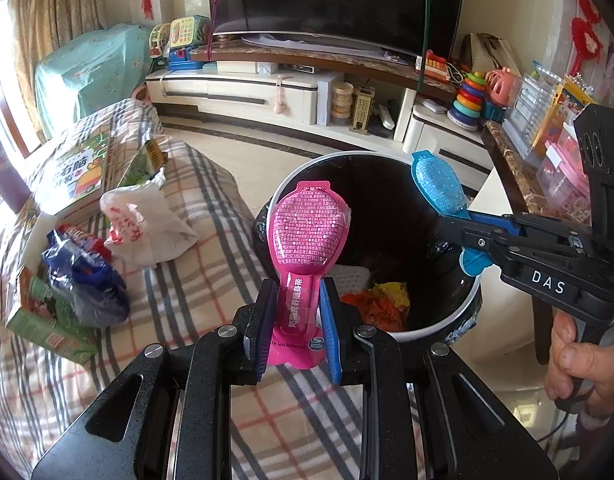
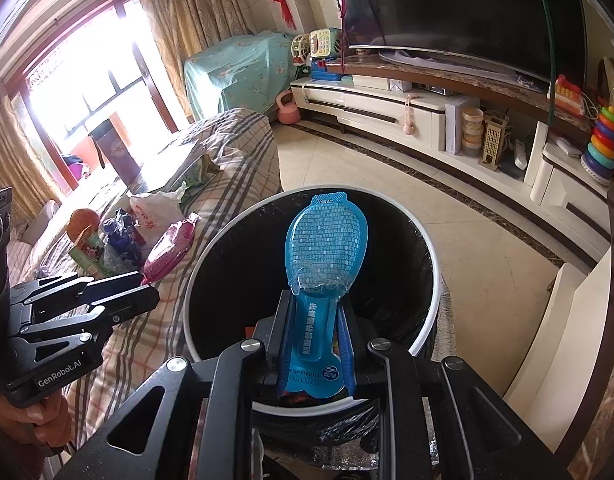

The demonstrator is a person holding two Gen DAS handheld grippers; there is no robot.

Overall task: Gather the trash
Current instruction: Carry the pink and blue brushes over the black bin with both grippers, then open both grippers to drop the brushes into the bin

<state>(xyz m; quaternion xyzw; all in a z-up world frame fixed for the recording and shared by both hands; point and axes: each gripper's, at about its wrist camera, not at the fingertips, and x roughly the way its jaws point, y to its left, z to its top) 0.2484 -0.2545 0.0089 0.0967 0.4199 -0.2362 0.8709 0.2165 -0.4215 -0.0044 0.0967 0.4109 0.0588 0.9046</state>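
Observation:
My left gripper (image 1: 297,300) is shut on the narrow stem of a pink plastic toy package (image 1: 307,224), held upright at the near rim of the round black-lined trash bin (image 1: 391,334). My right gripper (image 2: 313,320) is shut on the stem of a matching blue toy package (image 2: 327,236), which hangs over the bin's (image 2: 425,336) dark opening. In the left wrist view the blue package (image 1: 437,184) and the right gripper (image 1: 457,226) reach in from the right over the bin. In the right wrist view the pink package (image 2: 169,248) and the left gripper (image 2: 141,288) sit left of the bin.
A plaid-covered surface (image 1: 211,264) left of the bin carries a white plastic bag (image 1: 147,220), a blue wrapper (image 1: 87,276), a green carton (image 1: 47,320) and a picture book (image 1: 79,168). Orange and yellow wrappers (image 1: 381,300) lie inside the bin. A TV stand (image 1: 267,92) runs behind.

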